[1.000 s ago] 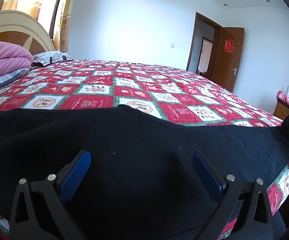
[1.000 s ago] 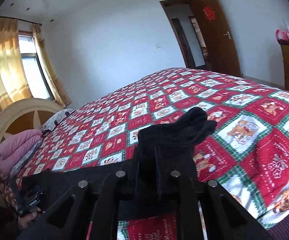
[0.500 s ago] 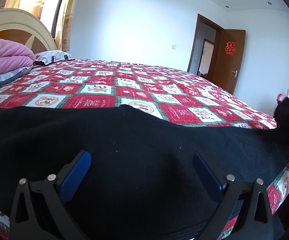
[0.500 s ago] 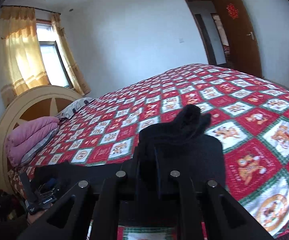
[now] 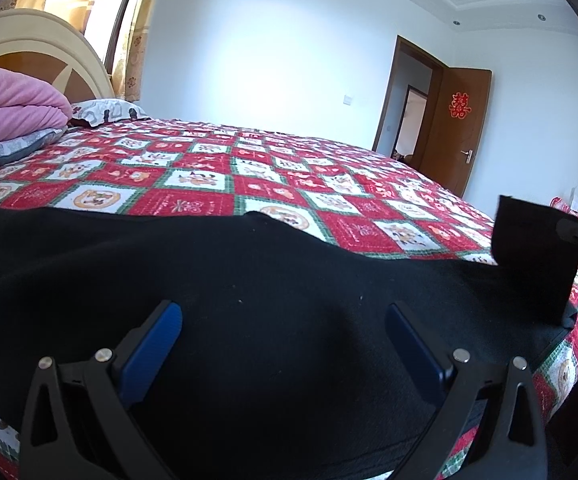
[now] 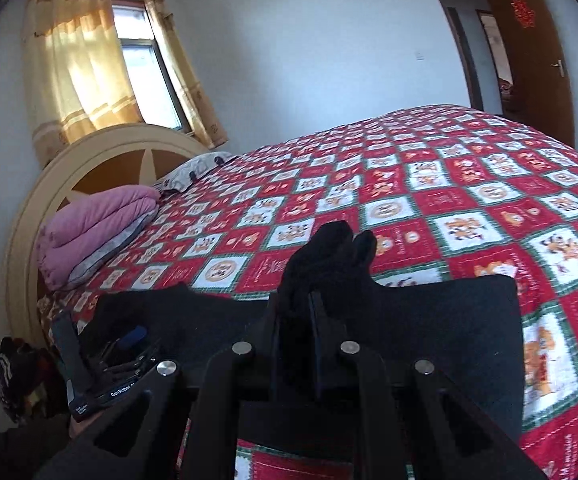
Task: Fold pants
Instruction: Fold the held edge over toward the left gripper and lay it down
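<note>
Gripping black pants [image 6: 329,256], right gripper [image 6: 295,312] lifts one end.

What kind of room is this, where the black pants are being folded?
It looks like a home bedroom. A large bed under a red patterned quilt has a rounded headboard, with a pillow and a folded pink blanket at its head. A curtained window and a wooden door complete it.
</note>
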